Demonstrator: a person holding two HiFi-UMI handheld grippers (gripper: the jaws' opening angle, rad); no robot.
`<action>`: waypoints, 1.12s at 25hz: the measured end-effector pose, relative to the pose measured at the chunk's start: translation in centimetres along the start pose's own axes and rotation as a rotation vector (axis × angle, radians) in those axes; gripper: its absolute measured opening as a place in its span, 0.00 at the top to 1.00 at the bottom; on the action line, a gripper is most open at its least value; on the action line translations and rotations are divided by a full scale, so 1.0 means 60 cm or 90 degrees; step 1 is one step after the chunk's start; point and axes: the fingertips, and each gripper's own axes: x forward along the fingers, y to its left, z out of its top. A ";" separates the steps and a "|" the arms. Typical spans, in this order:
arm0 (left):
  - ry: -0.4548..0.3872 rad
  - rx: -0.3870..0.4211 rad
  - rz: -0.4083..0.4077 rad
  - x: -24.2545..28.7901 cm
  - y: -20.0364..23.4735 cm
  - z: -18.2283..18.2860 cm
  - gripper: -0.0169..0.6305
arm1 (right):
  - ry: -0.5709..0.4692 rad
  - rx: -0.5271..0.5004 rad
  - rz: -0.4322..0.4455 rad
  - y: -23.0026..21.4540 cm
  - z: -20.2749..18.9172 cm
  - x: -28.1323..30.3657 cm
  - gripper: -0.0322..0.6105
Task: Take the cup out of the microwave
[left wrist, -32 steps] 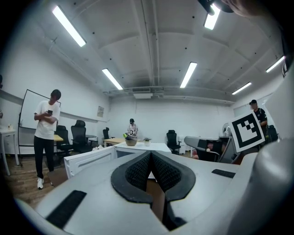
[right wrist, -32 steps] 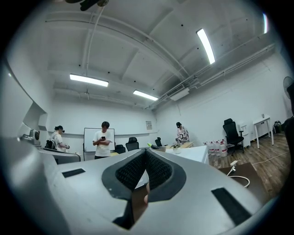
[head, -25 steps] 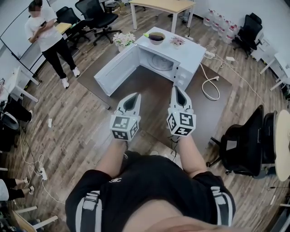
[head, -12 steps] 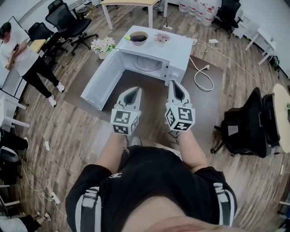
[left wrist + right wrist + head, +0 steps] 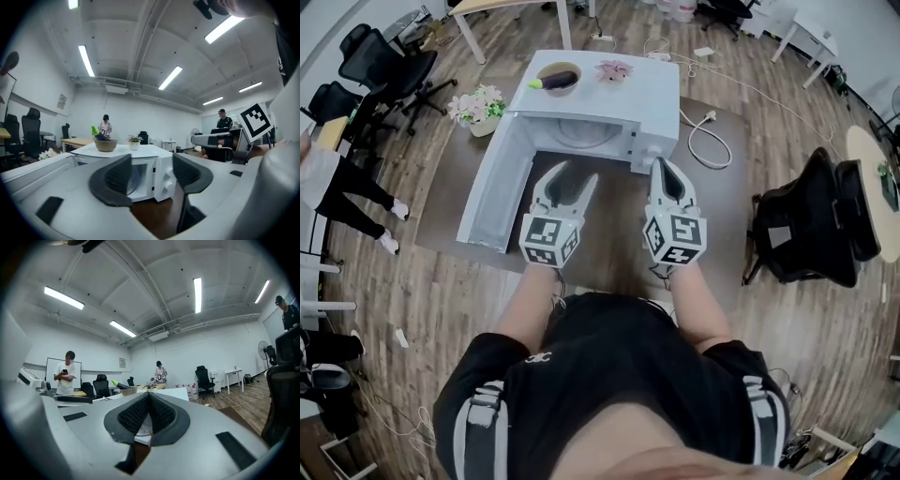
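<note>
A white microwave (image 5: 609,103) stands on a dark low table (image 5: 609,253), its door (image 5: 492,192) swung wide open to the left. Inside I see only the glass turntable (image 5: 581,136); no cup shows in any view. My left gripper (image 5: 571,178) hangs level just before the open cavity, its jaws opening with nothing between them. In the left gripper view the microwave (image 5: 157,176) shows between the left gripper's (image 5: 152,176) fingers. My right gripper (image 5: 667,169) is shut and empty in front of the control panel, with its pads together in the right gripper view (image 5: 149,416).
On the microwave's top sit a bowl with an eggplant (image 5: 555,78) and a small flower ornament (image 5: 613,70). A flower pot (image 5: 478,105) stands left of the door, a white power cord (image 5: 705,150) lies to the right. A black chair (image 5: 811,220) stands at the right.
Both grippers have moved forward to the microwave. The left jaws, shut before, now stand apart. The right gripper stays shut.
</note>
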 end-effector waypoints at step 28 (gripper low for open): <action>0.174 -0.017 0.020 0.370 0.231 -0.319 0.31 | 0.112 -0.011 -0.146 -0.047 -0.118 0.078 0.95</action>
